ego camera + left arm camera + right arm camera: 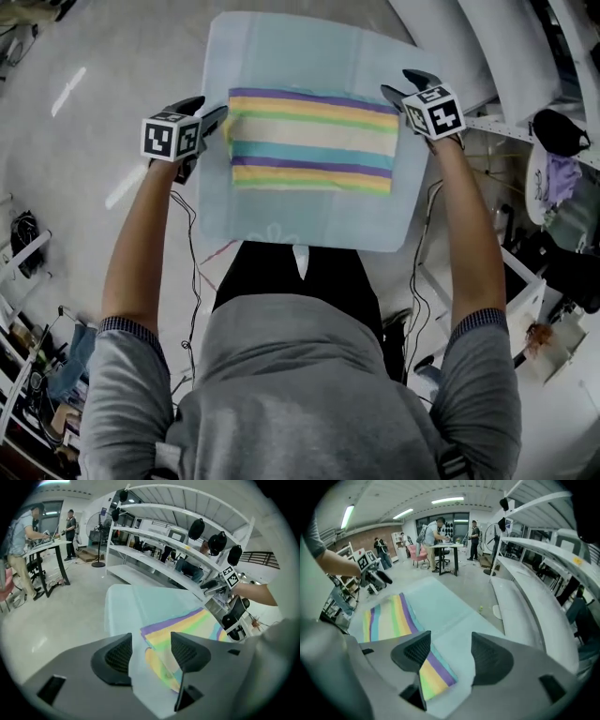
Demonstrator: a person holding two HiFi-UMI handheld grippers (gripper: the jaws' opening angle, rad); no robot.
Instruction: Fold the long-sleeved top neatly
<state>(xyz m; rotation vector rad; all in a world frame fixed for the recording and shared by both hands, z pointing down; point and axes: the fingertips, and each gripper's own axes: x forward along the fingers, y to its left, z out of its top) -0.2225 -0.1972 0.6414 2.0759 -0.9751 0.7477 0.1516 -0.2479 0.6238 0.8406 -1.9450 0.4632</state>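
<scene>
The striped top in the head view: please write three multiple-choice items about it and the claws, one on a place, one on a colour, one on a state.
1. Where does the striped top lie?
A. on the light blue cover
B. on the floor
C. on a shelf

2. Which colour is among its stripes?
A. red
B. purple
C. black

3. How do the left claw and the right claw stand?
A. both shut on the top
B. both open
C. one open, one shut

Answers: 1 A, the cover shows all around the top; 2 B, purple bands run across it; 3 B, each gripper view shows its jaws apart, pressing nothing.
</scene>
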